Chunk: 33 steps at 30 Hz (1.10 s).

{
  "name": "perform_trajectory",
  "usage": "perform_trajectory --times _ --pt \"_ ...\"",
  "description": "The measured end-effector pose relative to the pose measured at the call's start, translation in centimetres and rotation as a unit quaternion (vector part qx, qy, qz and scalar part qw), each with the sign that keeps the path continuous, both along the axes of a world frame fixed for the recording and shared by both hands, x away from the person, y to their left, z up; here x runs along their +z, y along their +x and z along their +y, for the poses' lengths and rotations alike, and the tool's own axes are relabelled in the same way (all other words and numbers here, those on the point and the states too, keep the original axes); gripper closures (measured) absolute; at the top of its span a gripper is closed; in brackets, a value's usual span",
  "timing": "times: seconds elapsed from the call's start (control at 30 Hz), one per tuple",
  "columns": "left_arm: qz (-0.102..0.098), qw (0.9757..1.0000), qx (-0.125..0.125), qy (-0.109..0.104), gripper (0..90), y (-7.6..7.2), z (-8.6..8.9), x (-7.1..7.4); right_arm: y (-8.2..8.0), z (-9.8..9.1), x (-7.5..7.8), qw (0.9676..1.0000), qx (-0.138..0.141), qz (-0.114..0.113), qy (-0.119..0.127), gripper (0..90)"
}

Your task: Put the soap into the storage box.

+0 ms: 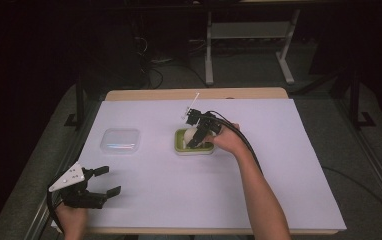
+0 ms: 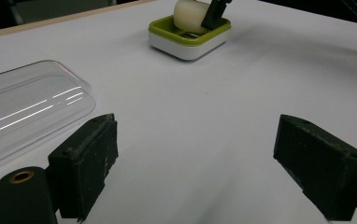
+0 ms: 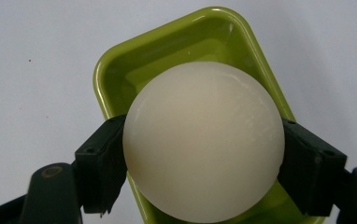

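Evidently the white ball (image 3: 203,140) is clamped between the jaws of the right tool (image 1: 198,134), over the green tray (image 3: 116,70). It should be lowered squarely and released gently, lest it roll. The left tool (image 1: 99,182) is spread, idle. Counted: one ball, one tray, one clear lid (image 1: 121,140).

I counted one cream-white ball (image 3: 203,140), one green tray (image 3: 167,51), and one clear plastic lid (image 1: 121,140) on the one tabletop (image 1: 279,165). I held two hand-held grippers, my left hand-held gripper (image 1: 106,182) and my right hand-held gripper (image 1: 197,140), each with two black jaws, four in all.
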<state>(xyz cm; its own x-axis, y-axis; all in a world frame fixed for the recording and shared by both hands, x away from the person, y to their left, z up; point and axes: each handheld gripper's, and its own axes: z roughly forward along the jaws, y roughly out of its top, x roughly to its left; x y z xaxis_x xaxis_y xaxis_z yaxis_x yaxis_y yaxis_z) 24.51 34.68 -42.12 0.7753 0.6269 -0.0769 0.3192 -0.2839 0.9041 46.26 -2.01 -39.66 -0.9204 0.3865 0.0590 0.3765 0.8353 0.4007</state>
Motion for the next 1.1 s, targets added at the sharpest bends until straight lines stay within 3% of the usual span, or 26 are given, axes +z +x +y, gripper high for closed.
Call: perform_trajectory --times 1.1 --pt "-0.001 1.0 0.002 -0.003 13.2 -0.04 -0.03 0.03 -0.04 0.01 0.01 1.0 -0.003 -0.001 -0.002 23.4"
